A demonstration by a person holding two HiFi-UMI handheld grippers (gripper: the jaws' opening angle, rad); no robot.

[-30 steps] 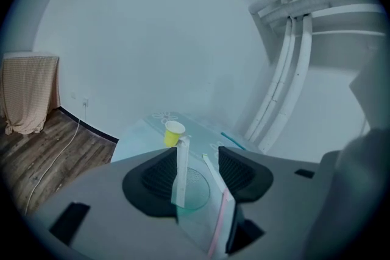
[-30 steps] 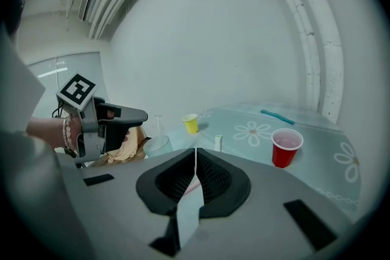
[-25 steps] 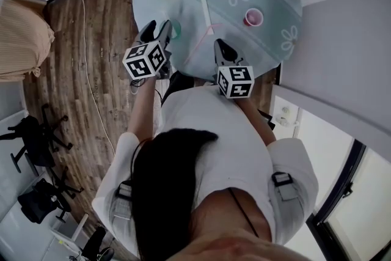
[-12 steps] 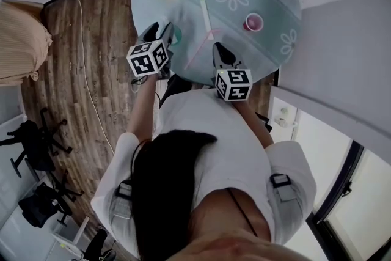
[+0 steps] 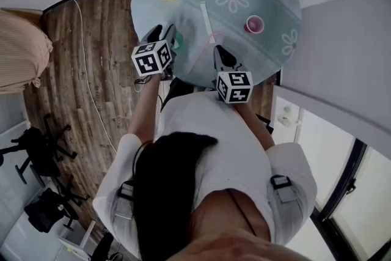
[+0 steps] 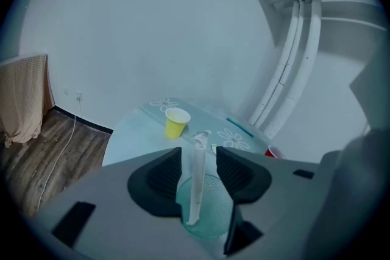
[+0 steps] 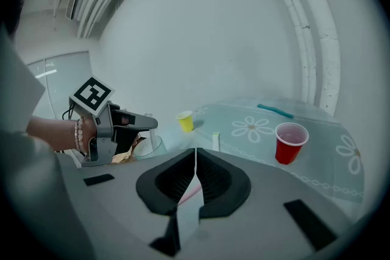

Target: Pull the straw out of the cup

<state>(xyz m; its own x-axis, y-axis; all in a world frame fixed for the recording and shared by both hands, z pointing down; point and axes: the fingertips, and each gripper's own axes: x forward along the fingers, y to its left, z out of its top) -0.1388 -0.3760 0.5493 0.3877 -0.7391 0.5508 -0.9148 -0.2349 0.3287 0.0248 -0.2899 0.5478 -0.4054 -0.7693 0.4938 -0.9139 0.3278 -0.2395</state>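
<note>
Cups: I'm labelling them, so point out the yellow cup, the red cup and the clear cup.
yellow cup (image 6: 175,128), left gripper view, on its side wall.
red cup (image 7: 288,150), right gripper view, on its side wall.
clear cup (image 6: 216,203), left gripper view, on its wall.

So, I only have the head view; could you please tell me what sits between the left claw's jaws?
Observer: The left gripper view shows the left claw on either side of a clear cup holding a white straw, its jaws closing around the cup.
Operator: Thank you; is the right claw holding anything?
Observer: Yes, the right gripper view shows the right claw shut on a thin pink straw.
</note>
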